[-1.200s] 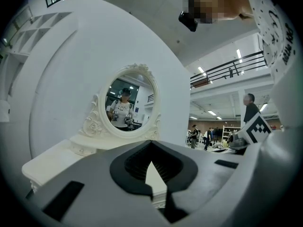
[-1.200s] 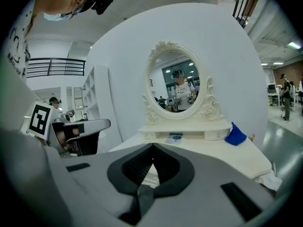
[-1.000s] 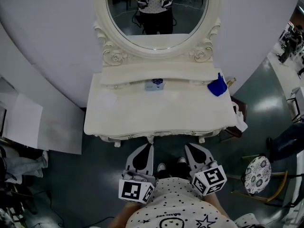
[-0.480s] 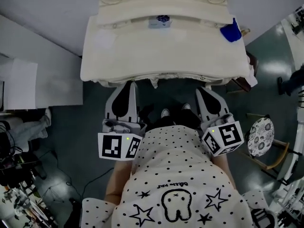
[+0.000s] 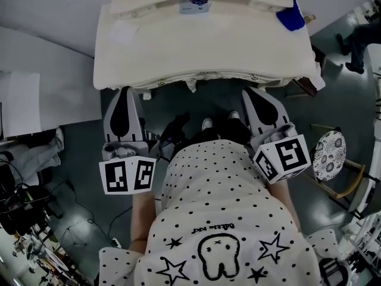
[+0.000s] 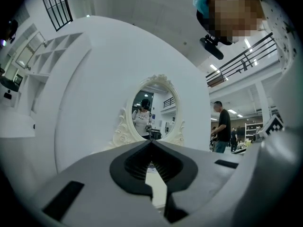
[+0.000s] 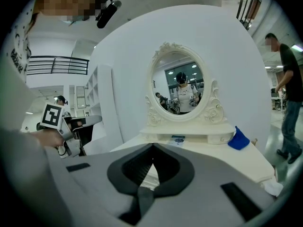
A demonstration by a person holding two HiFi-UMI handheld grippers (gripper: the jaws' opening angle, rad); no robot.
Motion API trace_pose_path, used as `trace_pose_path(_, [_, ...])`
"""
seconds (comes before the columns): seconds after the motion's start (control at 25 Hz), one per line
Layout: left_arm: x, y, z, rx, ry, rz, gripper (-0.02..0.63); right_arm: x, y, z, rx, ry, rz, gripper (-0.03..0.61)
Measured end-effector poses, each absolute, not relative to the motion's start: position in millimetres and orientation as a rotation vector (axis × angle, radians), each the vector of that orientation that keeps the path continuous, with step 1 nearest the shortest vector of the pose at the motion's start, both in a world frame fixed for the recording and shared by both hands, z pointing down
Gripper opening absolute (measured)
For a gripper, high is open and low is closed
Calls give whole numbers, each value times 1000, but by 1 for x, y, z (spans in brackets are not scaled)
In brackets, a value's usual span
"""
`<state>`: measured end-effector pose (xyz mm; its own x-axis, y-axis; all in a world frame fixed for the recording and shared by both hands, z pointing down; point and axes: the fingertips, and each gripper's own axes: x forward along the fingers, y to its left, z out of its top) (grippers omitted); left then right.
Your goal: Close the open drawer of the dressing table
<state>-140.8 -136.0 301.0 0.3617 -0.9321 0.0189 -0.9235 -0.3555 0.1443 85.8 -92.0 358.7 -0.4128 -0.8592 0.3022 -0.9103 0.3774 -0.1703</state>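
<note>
The cream dressing table (image 5: 202,49) fills the top of the head view. On its back shelf the small middle drawer (image 5: 194,5) stands a little pulled out, with a blue-printed thing in it; the right gripper view shows this drawer (image 7: 178,139) under the oval mirror (image 7: 180,86). My left gripper (image 5: 125,90) is held off the table's front left edge, shut and empty, its tips touching (image 6: 151,141). My right gripper (image 5: 248,92) is off the front right edge, also shut with nothing in it (image 7: 152,146). Neither touches the table.
A blue cloth-like object (image 5: 291,16) lies at the tabletop's back right. A round patterned stool (image 5: 328,155) stands at the right, flat white panels (image 5: 24,103) and cables (image 5: 27,210) at the left. A person (image 7: 289,89) stands beyond the table's right side.
The head view has tipped down, so the table slid up the frame and the mirror left it. My left gripper swung out to the left. Both stay shut.
</note>
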Motion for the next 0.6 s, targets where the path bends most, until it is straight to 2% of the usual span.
trace_pose_path(0.6, [-142,-147,303,2469,-1714,-92,12,83,-104,363,1568,-2464,483,9])
